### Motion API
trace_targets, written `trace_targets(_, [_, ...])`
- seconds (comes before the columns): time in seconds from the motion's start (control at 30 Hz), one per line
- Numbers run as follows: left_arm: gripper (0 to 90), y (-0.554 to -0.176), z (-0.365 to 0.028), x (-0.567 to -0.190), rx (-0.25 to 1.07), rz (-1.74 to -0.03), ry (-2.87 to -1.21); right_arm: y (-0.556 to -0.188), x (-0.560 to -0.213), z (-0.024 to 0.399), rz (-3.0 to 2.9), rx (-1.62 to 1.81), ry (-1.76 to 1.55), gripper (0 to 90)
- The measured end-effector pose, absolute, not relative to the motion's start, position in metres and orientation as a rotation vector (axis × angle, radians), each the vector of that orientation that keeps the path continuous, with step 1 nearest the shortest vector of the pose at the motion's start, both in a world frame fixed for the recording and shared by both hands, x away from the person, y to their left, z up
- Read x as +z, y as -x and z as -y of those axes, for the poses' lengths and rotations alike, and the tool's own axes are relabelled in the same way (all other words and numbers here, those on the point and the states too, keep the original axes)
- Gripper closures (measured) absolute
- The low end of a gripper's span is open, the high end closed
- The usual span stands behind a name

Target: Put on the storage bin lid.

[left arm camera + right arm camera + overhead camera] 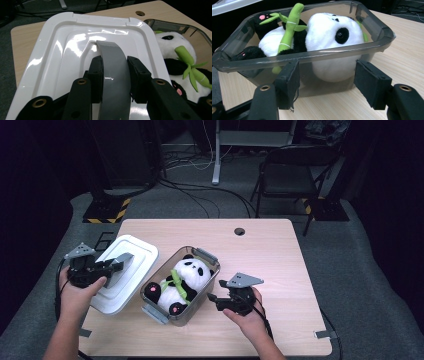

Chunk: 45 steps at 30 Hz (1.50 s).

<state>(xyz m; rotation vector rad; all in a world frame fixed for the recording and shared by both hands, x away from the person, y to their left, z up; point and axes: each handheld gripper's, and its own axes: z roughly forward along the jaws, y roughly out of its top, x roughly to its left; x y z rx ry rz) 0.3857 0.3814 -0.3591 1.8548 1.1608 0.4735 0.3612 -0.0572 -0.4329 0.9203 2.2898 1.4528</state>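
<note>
The left gripper point(116, 265) is clamped on the grey handle point(113, 75) of the white lid point(131, 251), its two black pads point(96, 75) pressing the arched strap from both sides. The lid sits tilted at the left of the wooden table point(270, 255), its near edge hanging past the table's left edge and its right side just beside the clear grey storage box point(200, 254). Inside that box lies a plush panda point(189, 275) holding a green bamboo stalk point(290, 27). The right gripper point(216, 295) hovers just right of the box, near its long wall, jaws spread wide with nothing between them.
</note>
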Motion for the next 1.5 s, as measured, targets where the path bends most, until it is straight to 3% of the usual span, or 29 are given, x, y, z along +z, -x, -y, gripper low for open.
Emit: trace_targets(1.5, [66.9,-0.407,-0.261,-0.353,0.35,-0.959,-1.985,-0.366,-0.436,0.077,-2.233,1.461,-0.994,36.7])
